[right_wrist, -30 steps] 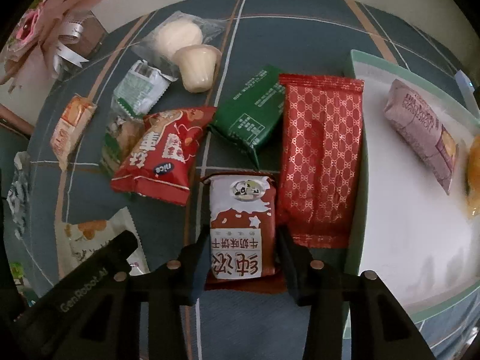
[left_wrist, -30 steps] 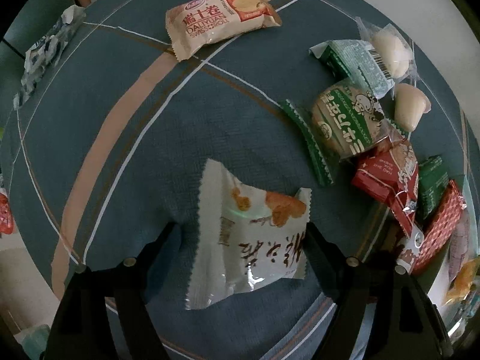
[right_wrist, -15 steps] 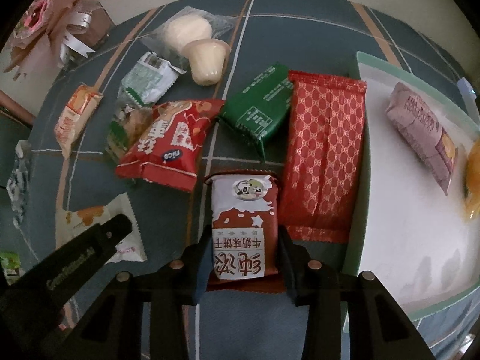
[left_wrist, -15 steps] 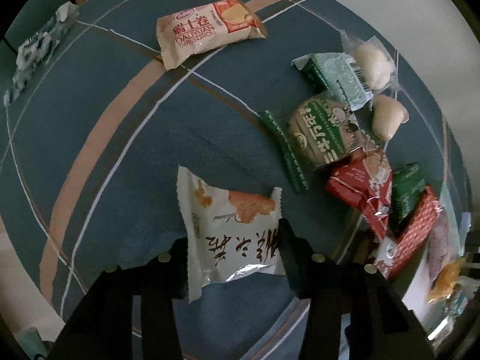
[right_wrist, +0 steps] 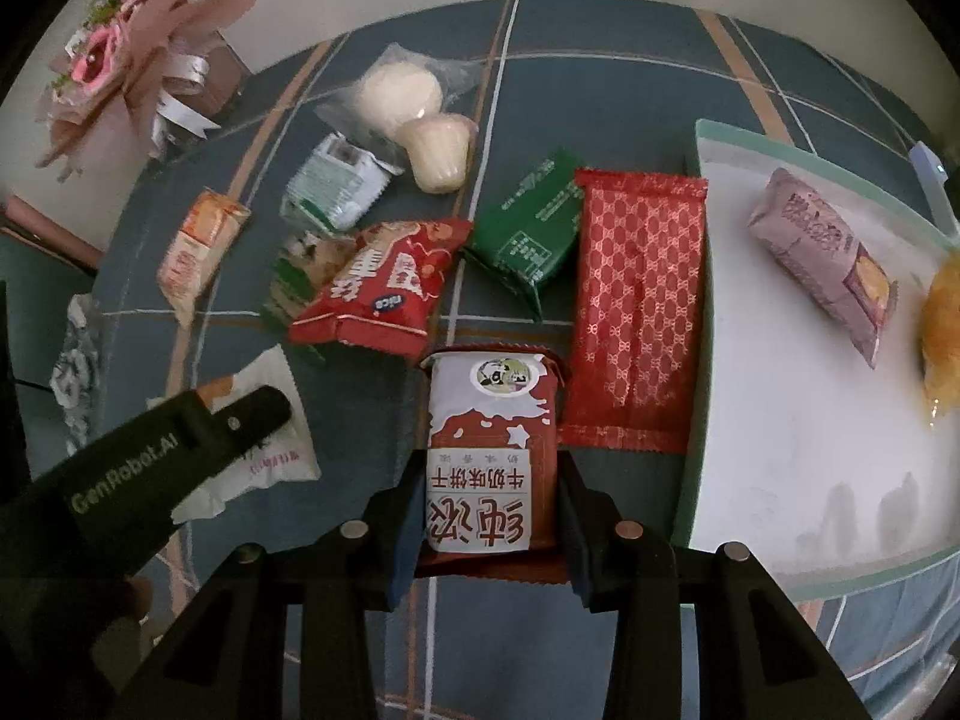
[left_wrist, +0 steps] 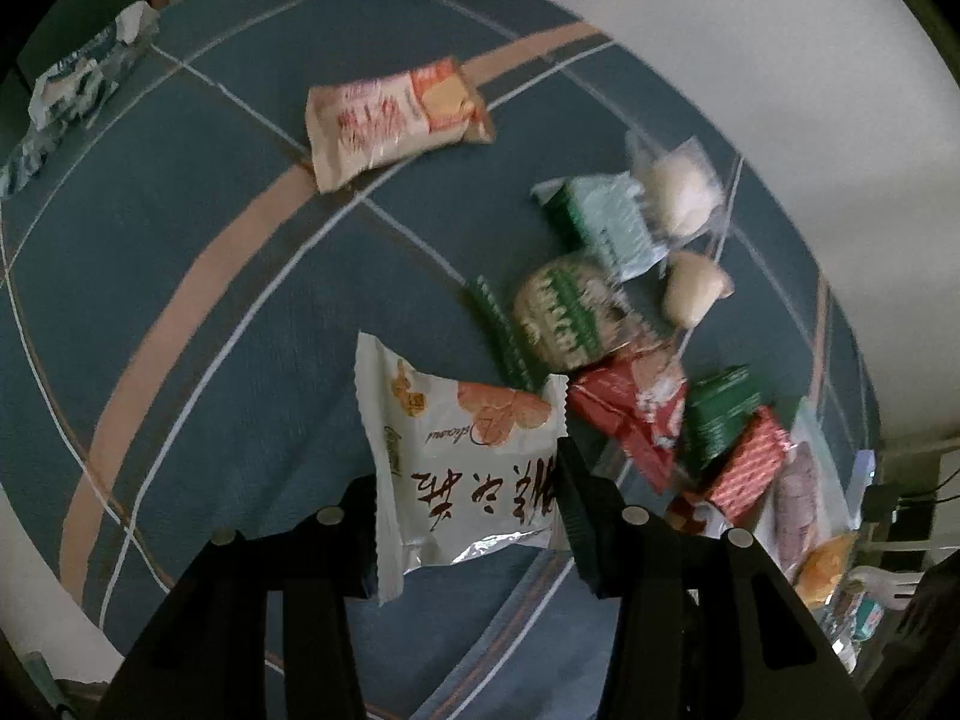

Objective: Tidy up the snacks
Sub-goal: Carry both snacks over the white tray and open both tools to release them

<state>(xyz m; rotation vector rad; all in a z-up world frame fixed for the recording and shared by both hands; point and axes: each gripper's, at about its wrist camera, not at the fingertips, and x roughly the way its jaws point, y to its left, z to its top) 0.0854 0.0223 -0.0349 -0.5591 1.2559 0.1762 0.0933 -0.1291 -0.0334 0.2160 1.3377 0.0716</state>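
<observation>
My left gripper is shut on a white snack packet with orange print, lifted off the blue plaid tablecloth. My right gripper is shut on a red-and-white biscuit packet, also raised. In the right wrist view the left gripper's finger lies over the white snack packet at lower left. A white tray with a mint rim holds a purple-pink packet and an orange snack.
Loose on the cloth lie a red patterned packet, a dark green packet, a red bag, a pale green packet, two cream pastries, and a beige wafer packet. A pink bouquet stands at the far left.
The left jaws closed on the white packet and lifted it. The right gripper rose with the biscuit packet; the table looks farther away in both views.
</observation>
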